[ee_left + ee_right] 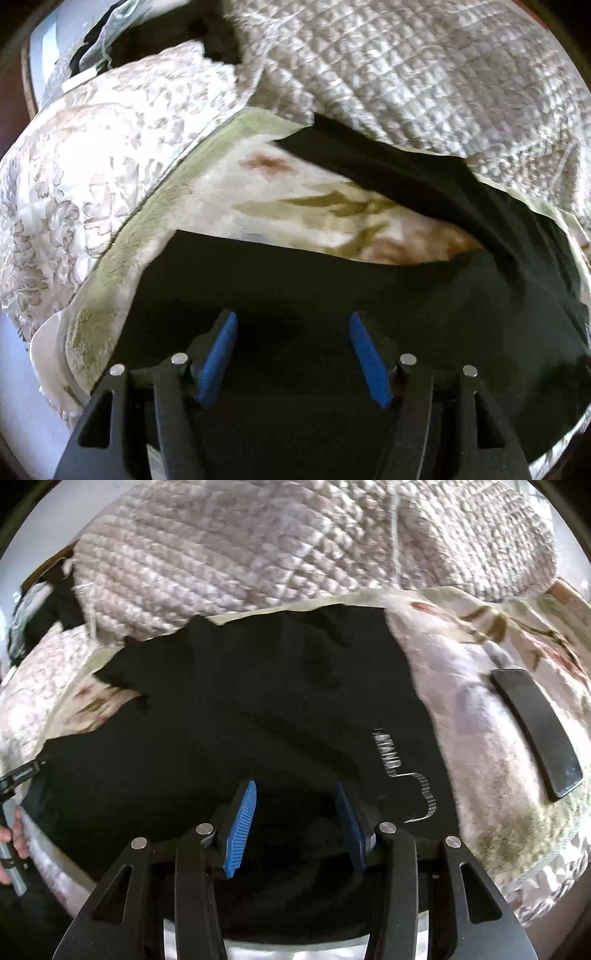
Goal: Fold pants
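While the left wrist view shows no writing, only the left gripper (293, 354) spread open over the black pants (332, 288) on a floral blanket (229, 192), the right wrist view shows the right gripper (295, 825) equally open above them, left of unreadable white lettering (391, 753).

You have one piece of lettering to read: a pale print on the black pants (258, 716), just ahead and to the right of your right tool (295, 794). It runs sideways and is blurred; only something like "STAND" shows, with a looping outline below it. Your left view shows no text.
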### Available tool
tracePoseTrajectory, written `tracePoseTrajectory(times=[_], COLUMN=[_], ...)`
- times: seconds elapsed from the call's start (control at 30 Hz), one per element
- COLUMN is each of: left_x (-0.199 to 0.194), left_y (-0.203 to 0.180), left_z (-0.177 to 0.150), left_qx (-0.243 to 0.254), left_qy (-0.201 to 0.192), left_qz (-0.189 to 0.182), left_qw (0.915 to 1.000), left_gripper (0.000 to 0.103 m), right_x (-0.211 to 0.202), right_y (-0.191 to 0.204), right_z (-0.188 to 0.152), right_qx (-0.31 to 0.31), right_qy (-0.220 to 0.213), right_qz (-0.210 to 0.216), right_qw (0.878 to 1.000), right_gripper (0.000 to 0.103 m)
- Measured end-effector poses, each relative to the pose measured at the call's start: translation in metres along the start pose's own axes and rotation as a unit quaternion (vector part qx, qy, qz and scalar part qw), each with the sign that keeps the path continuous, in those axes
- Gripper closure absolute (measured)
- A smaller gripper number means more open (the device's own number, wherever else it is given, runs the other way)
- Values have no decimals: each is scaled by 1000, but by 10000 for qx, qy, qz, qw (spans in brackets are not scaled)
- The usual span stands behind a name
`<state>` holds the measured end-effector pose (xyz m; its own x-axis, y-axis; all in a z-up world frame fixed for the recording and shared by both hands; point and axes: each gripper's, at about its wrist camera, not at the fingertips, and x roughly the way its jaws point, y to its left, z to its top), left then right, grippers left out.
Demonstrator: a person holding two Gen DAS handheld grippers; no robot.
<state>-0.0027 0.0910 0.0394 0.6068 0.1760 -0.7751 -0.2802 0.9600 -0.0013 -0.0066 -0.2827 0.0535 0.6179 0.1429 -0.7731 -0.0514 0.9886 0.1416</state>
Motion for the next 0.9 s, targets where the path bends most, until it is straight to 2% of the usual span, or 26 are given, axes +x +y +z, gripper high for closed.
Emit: tracePoseTrajectory(times=[0.37,0.63,0.73,0.8,0.9], left_x=[-30,-14,-17,-21,-27], left_y=[-50,-73,-73,-73,-75], left_z=[-20,-40,-40,-38,-33], left_qx=[481,818,834,816,865], left_qy=[4,330,302,275,177], left_qz=[-538,-564,-571,-605,-636], left_qw=[9974,9945,9944,9944,9941], left_gripper=[37,37,37,37,37], right_x=[-5,4,-1,-3,-5], right_y=[49,50,49,49,50], right_z=[-20,-32,-32,-30,-26], right_qx=[-569,-706,-733,-714,-718], right_qy=[160,479,433,401,336], right_qz=[432,394,414,444,484], right_qw=[9973,9956,9955,9957,9957], right_gripper=[58,58,57,52,51])
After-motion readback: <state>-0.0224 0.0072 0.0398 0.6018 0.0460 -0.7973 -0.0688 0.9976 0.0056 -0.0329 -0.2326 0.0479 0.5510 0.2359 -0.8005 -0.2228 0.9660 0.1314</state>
